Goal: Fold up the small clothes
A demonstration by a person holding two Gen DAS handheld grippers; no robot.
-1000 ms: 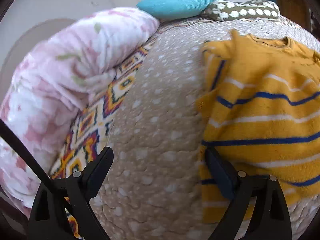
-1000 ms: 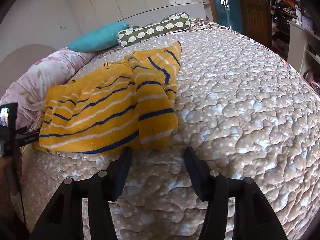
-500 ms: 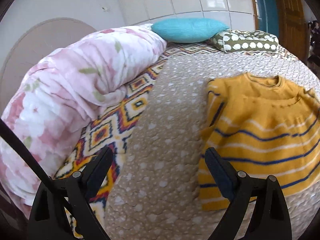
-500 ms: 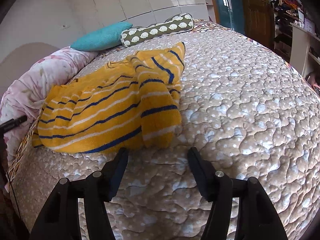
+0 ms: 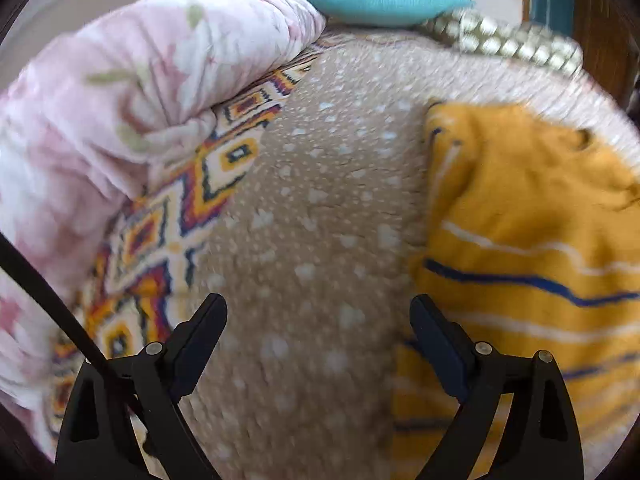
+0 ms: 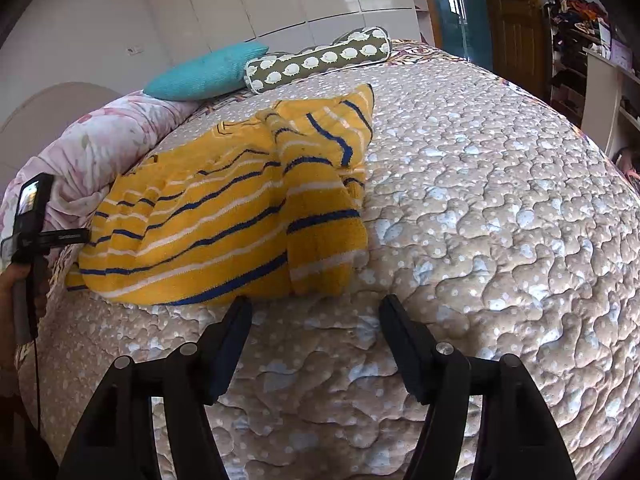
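A yellow sweater (image 6: 208, 208) with blue and white stripes lies on the beige quilted bed (image 6: 480, 220), one sleeve (image 6: 320, 200) folded across its body. My right gripper (image 6: 316, 306) hovers just in front of the sweater's near hem. Its jaws are opening and nothing is between them. In the blurred left wrist view the sweater (image 5: 520, 208) fills the right side. My left gripper (image 5: 318, 308) is open over bare quilt, its right finger (image 5: 436, 336) at the sweater's left edge. A hand (image 6: 16, 284) holds the left device at the far left of the right wrist view.
A pink floral duvet (image 5: 140, 100) is bunched along the bed's left side over a patterned sheet (image 5: 160, 240). A teal pillow (image 6: 204, 74) and an olive bolster (image 6: 320, 60) lie at the head. Cluttered shelves (image 6: 580, 40) stand at the right.
The left gripper's view swung: it pulled back from the sweater's hem, then came closer and tilted, now blurred. The right gripper's jaws have widened. The sweater has not moved.
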